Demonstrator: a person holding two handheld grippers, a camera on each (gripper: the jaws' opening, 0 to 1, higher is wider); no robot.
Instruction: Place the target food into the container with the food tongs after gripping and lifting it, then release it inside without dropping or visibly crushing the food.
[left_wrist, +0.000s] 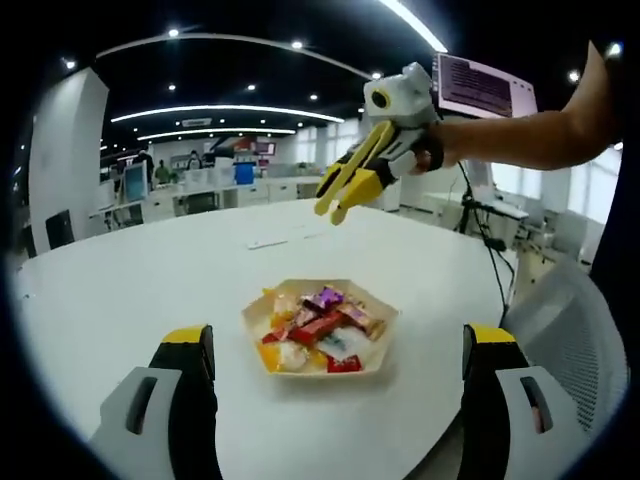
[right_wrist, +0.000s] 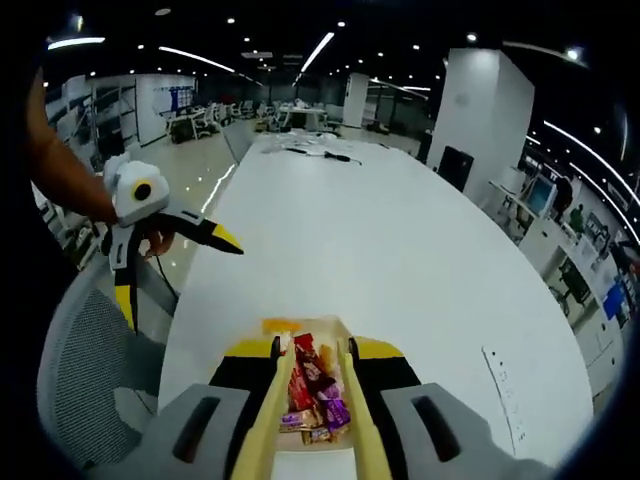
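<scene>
1. The right gripper (right_wrist: 315, 352) is clamped on the food tongs (left_wrist: 345, 185). Its yellow-tipped jaws press the two pale tong arms, which still stand a little apart at their tips.
2. The left gripper (left_wrist: 338, 340) holds nothing, and its jaws are spread wide on either side of the tray.
3. In the left gripper view the tongs hang in the air above the table (left_wrist: 150, 270), over its middle, clear of the tray and touching nothing. In the right gripper view they point down toward the sweets.
4. The target food, a heap of wrapped candies (left_wrist: 320, 330), lies in a shallow hexagonal tray (left_wrist: 250, 318). The tray sits near the table edge closest to the person, beside a mesh office chair (left_wrist: 570, 340).
5. Nothing is between the tong tips, so I judge this the approach before the grip. No candy has been lifted yet.
6. No other container can be seen in these views, so I cannot tell where the candy should go.
7. The next move calls for lowering the tongs to a single wrapper on top of the heap. The squeeze should be only firm enough to lift it without crushing it or dragging its neighbours.
</scene>
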